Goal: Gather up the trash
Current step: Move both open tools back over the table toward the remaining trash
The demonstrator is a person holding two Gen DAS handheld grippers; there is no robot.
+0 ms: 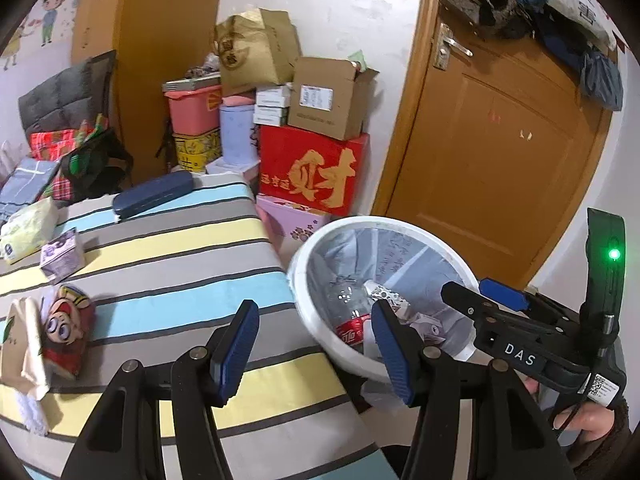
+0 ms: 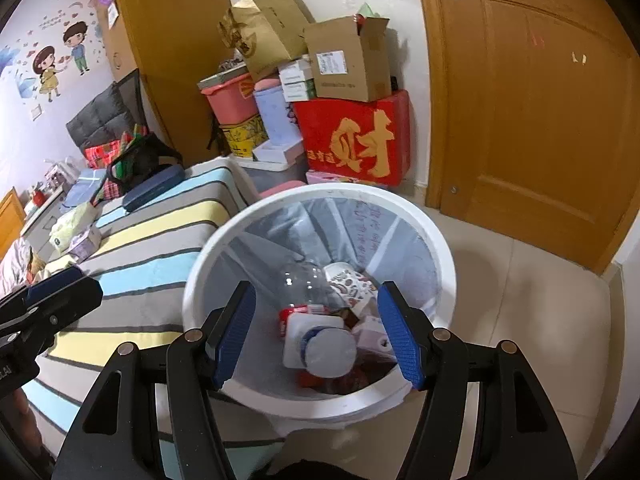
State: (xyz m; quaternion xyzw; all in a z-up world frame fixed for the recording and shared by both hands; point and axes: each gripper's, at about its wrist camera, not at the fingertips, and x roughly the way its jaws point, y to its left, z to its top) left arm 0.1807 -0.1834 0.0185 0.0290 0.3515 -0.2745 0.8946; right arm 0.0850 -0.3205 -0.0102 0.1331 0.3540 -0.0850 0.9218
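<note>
A white bin (image 1: pixel 384 222) with a grey liner stands on the floor against the striped bed (image 1: pixel 180 280). In it lie a clear cola bottle (image 1: pixel 352 326), a patterned cup (image 2: pixel 348 280) and a white capped container (image 2: pixel 320 346). My right gripper (image 2: pixel 318 336) hangs open over the bin (image 2: pixel 320 190), with nothing between its pads. My left gripper (image 1: pixel 314 348) is open and empty above the bed's edge, left of the bin. On the bed lie a red cartoon snack bag (image 1: pixel 68 332), a purple tissue pack (image 1: pixel 62 254) and a beige wrapper (image 1: pixel 24 344).
Stacked boxes, among them a red carton (image 1: pixel 316 172), fill the corner behind the bin. A wooden door (image 1: pixel 500 140) is to the right. A dark blue case (image 1: pixel 152 194) and folded clothes (image 1: pixel 60 148) lie farther up the bed. Pale floor tiles (image 2: pixel 520 300) lie right of the bin.
</note>
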